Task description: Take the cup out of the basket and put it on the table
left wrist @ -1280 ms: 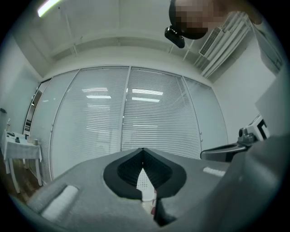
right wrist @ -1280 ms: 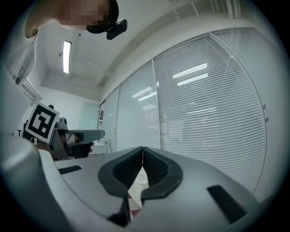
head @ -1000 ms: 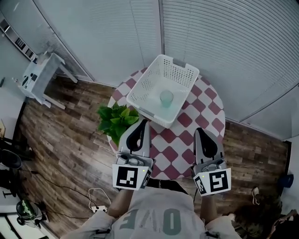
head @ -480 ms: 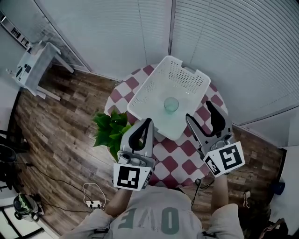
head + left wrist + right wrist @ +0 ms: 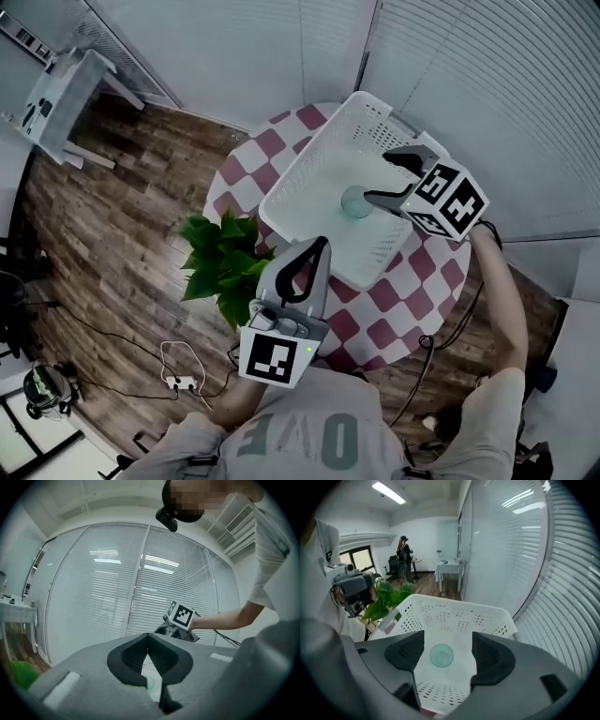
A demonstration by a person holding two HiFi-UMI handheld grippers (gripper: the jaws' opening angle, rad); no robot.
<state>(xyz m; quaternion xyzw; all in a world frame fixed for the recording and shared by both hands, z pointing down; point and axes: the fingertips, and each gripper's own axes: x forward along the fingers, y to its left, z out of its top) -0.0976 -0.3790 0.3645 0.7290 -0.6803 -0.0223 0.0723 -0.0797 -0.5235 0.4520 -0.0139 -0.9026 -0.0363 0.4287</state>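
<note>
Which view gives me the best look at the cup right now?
Right gripper view: the cup sits centred in the basket, seen from above. Head view shows it small and distant; left gripper view doesn't clearly show it.

Basket (image 5: 149,663) mostly behind the left gripper's (image 5: 148,642) closed jaws; distant person (image 5: 404,557) too small for detail.

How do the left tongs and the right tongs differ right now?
The right tongs hang over the white basket, jaws opening, the cup below between them, untouched; the left tongs sit back beside the plant. The right tongs' jaws stand apart; the left tongs' jaws are shut. Both hold nothing.
</note>
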